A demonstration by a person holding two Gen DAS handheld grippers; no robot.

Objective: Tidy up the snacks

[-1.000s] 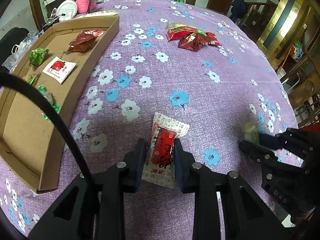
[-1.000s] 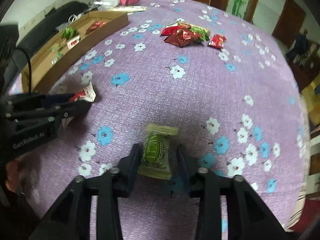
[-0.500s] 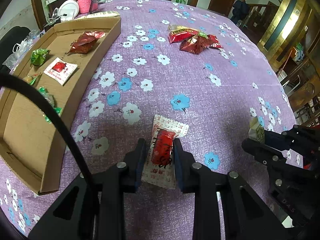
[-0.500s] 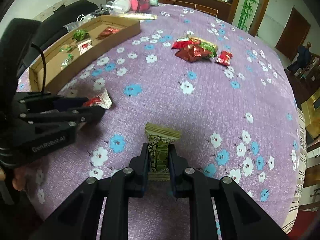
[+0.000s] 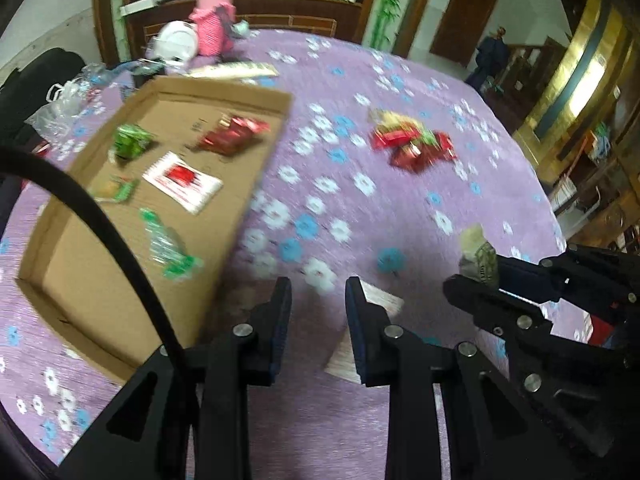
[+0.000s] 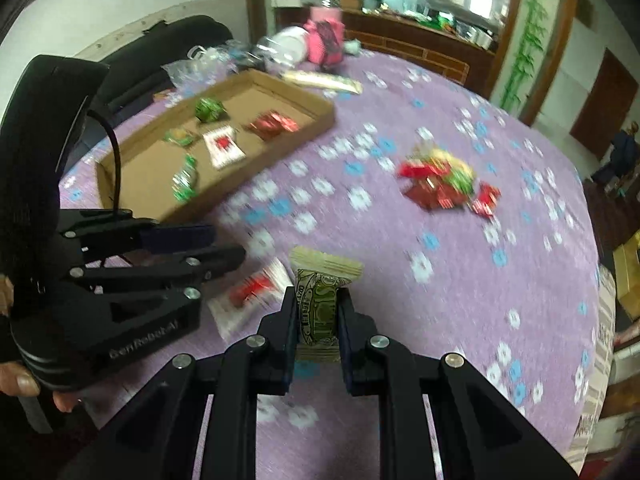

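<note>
From my left wrist: my left gripper [image 5: 318,300] has its jaws a little apart, with only the purple flowered cloth of the bench [image 5: 400,208] showing in the gap. The red-and-white packet [image 5: 382,302] sits just outside my right-hand jaw, partly hidden behind it. I cannot tell whether it touches that jaw. The cardboard tray [image 5: 100,280] is ahead and to the left of these jaws, and several snacks already lie in it. The loose snack pile [image 5: 412,144] is well ahead and a little to the right. My right gripper [image 5: 480,280] is close on the right, with the green candy [image 5: 478,256] standing up out of its tips.

From my right wrist: the right gripper's jaws are clamped on the green candy, which stands upright between them with its crimped top above the tips. The red-and-white packet lies just to the left of these jaws, blurred like the cloth under it. The left gripper's tips are right beside it. The tray is ahead to the left and the pile is ahead to the right.
</note>
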